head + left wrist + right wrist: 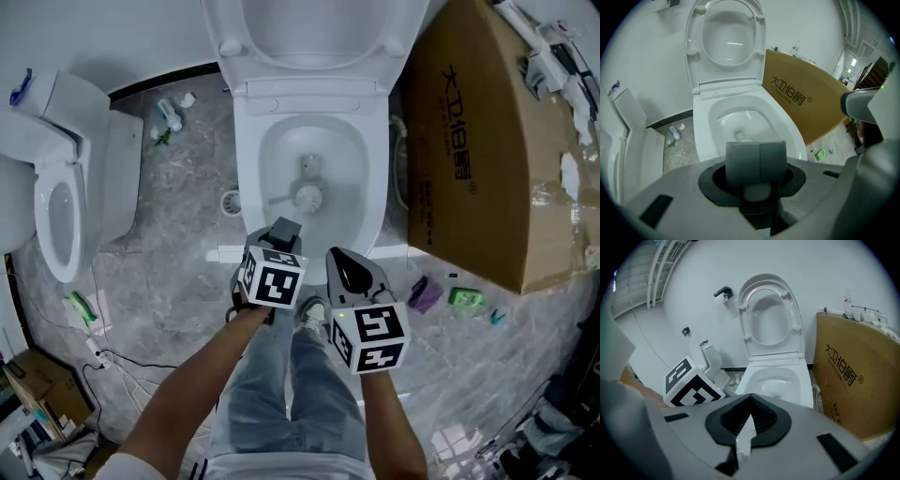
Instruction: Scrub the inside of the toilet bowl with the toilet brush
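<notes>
The white toilet point(246, 141) stands in front of me with seat and lid point(309, 28) raised. Down in its bowl point(349, 178) the toilet brush's round head point(307, 196) rests near the drain. My left gripper point(281, 234) hovers over the bowl's near rim, shut on the brush's thick grey handle point(756, 161), which hides most of the brush in the left gripper view. The bowl point(740, 119) shows beyond the handle. My right gripper point(343, 270) is beside it, just short of the rim, shut with nothing held point(749, 401). The toilet point(776, 376) is ahead of it.
A big brown cardboard box point(473, 141) leans close on the toilet's right. A second toilet point(56, 197) stands at the left. Small bottles point(169, 114), a floor drain point(231, 202), green point(466, 298) and purple point(424, 295) items and cables point(112, 361) lie on the marble floor.
</notes>
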Tool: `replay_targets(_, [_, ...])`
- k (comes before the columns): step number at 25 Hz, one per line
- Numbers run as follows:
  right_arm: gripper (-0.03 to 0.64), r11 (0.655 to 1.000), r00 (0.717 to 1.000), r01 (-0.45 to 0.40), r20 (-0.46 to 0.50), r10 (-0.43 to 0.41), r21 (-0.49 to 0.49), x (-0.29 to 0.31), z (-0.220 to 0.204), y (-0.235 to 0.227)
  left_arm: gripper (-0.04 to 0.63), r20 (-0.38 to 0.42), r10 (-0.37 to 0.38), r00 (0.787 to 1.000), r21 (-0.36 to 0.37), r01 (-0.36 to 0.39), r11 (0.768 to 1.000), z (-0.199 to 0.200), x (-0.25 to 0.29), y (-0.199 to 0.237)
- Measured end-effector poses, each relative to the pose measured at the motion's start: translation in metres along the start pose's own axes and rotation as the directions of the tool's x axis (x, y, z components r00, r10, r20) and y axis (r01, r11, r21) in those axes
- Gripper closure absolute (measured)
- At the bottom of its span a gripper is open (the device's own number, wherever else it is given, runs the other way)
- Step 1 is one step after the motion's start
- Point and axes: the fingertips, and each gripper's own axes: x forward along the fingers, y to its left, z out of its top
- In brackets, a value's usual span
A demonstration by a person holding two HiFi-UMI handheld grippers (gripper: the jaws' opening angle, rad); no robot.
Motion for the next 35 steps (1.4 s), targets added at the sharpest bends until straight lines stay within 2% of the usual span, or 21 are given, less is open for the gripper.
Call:
replay_targets(8, [0.618,1.0,0.998,-0.018,0.055,0.019,-0.021,-0.04,0.031,0.027,0.442,0.046,0.01,0.999,-0.002,-0.01,1.0,0.01,-0.067,-0.017])
replay_targets(16, [0.618,0.998,0.993,-0.018,0.118,0.024,-0.055,-0.087,0.067,0.043,0.442,0.174,0.018,0.985,-0.046,-0.01,0.999,0.046,-0.142,-0.037])
replay_targets(20, [0.618,0.996,0.988,-0.016,0.152,0.029,-0.085,-0.113,0.086,0.05,0.442,0.257,0.024,0.966,-0.062,-0.008,0.998,0.064,-0.186,-0.049])
replay_targets(25, [0.618,0.993,0.979,-0.018,0.198,0.041,-0.12,-0.145,0.107,0.067,0.442,0.32,0.044,0.946,-0.086,-0.017,0.996,0.071,-0.243,-0.059])
replay_targets(30, [0.618,0.99,0.969,-0.025,0.238,0.058,-0.141,-0.172,0.119,0.088,0.442,0.396,0.07,0.916,-0.094,-0.036,0.995,0.073,-0.291,-0.065])
replay_targets(35, [0.618,0.985,0.956,-0.032,0.281,0.08,-0.171,-0.203,0.127,0.104,0.442,0.476,0.075,0.876,-0.087,-0.038,0.996,0.076,-0.332,-0.078])
